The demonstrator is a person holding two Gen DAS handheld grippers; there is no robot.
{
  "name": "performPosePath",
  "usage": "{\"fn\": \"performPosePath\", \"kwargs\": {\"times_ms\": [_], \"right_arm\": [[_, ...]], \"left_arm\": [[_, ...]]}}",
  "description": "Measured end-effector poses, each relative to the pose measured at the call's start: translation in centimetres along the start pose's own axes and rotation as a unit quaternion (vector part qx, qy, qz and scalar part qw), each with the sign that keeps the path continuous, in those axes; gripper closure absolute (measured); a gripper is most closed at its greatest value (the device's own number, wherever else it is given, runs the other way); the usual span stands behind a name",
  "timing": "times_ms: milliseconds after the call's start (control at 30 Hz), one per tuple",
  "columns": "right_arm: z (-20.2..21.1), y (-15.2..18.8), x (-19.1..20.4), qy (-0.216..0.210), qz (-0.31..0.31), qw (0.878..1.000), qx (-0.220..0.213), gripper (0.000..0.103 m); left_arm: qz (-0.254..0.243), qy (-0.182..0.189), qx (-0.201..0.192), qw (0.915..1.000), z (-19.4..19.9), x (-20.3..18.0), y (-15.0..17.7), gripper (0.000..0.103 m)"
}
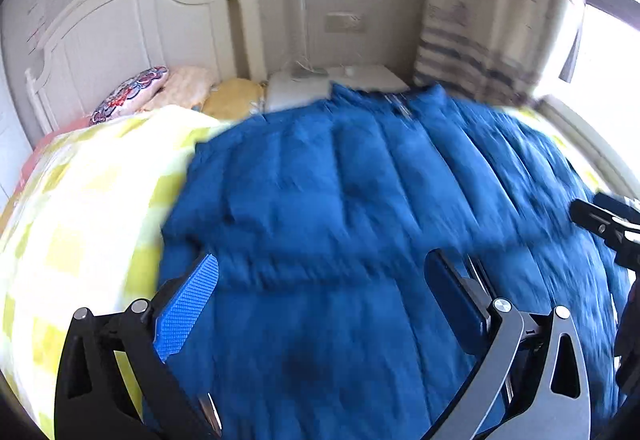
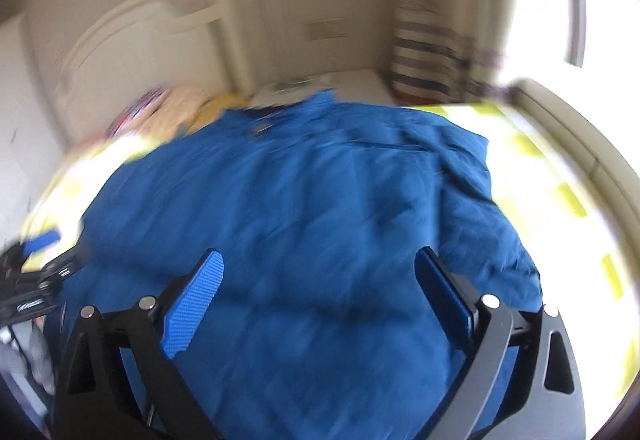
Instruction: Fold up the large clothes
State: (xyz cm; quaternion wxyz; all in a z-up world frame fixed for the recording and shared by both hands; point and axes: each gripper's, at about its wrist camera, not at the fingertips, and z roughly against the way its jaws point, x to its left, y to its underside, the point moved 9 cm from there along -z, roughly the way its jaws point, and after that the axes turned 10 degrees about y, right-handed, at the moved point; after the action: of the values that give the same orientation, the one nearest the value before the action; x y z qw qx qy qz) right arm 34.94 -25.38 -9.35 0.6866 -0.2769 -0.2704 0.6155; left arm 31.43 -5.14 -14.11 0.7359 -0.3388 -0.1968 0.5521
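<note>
A large blue quilted jacket [image 1: 340, 180] lies spread on the bed, its zipper running away from me. It also fills the right wrist view [image 2: 304, 200]. My left gripper [image 1: 324, 272] is open and empty just above the jacket's near part. My right gripper [image 2: 320, 268] is open and empty above the jacket. The right gripper's tip shows at the right edge of the left wrist view [image 1: 608, 224]. The left gripper shows at the left edge of the right wrist view [image 2: 36, 268]. Both views are blurred by motion.
The bed has a yellow and white checked cover [image 1: 88, 208]. Pillows [image 1: 132, 92] lie by the white headboard [image 1: 132, 20]. A white nightstand [image 1: 360, 76] and a striped curtain [image 1: 472, 48] stand beyond. A bright window ledge [image 2: 572, 136] runs along the right.
</note>
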Motion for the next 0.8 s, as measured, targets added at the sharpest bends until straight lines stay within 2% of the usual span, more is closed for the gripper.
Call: {"fn": "performPosePath", "kwargs": {"times_ms": [67,133,167,200,233,300,367,433,467,500,567,633,700,733,800], "right_arm": [[0.3,2.3,2.9,0.007,0.070,0.997,0.029,0.007],[-1.3,4.8,4.4,0.043,0.134,0.988,0.062,0.007],[-2.3,5.8,4.5,0.046,0.140,0.986,0.081,0.007],[-2.7,6.2,4.4,0.043,0.130,0.987,0.082,0.006],[-2.4,6.2,4.0,0.036,0.121,0.988,0.086,0.006],[-1.5,6.1,3.0,0.033,0.112,0.989,0.090,0.006],[-0.4,5.5,0.5,0.054,0.096,0.991,0.073,0.006],[-0.2,5.8,-3.2,0.083,0.062,0.992,0.074,0.005],[-0.8,6.6,-5.3,0.098,0.044,0.990,0.088,0.005],[-1.7,7.3,-6.6,0.089,0.029,0.991,0.099,0.002],[-1.8,7.5,-7.1,0.051,-0.001,0.994,0.096,0.002],[-1.7,7.4,-7.0,0.061,0.010,0.994,0.095,0.003],[-0.8,7.4,-6.8,0.080,0.016,0.993,0.080,0.004],[0.6,7.3,-5.8,0.064,0.020,0.996,0.063,0.004],[2.9,7.8,-3.7,0.036,0.052,0.997,0.043,0.004]], "left_arm": [[-0.006,0.001,0.038,0.9992,-1.4,-0.9,2.3,0.004],[-0.013,-0.011,0.090,0.9958,-4.0,-0.9,4.7,0.004],[-0.001,0.002,0.081,0.9967,-4.0,-0.7,4.6,0.004],[0.011,0.011,0.087,0.9961,-3.8,-0.4,4.6,0.004],[0.018,0.005,0.090,0.9957,-3.3,0.1,4.6,0.004],[0.019,-0.013,0.074,0.9969,-1.7,1.2,4.6,0.004],[0.027,-0.032,0.056,0.9975,0.1,3.0,5.0,0.004],[0.049,-0.058,0.050,0.9959,1.1,5.4,6.2,0.004],[0.078,-0.061,0.061,0.9932,0.9,7.2,7.4,0.004],[0.120,-0.037,0.073,0.9894,0.6,8.3,8.3,0.004],[0.152,-0.003,0.050,0.9871,1.1,8.8,8.0,0.004],[0.139,-0.021,0.057,0.9884,1.0,8.5,8.1,0.004],[0.111,-0.060,0.032,0.9915,2.4,7.7,7.6,0.004],[0.093,-0.058,0.012,0.9939,3.5,6.5,7.2,0.004],[0.078,-0.021,-0.002,0.9967,5.1,3.9,7.1,0.004]]}}
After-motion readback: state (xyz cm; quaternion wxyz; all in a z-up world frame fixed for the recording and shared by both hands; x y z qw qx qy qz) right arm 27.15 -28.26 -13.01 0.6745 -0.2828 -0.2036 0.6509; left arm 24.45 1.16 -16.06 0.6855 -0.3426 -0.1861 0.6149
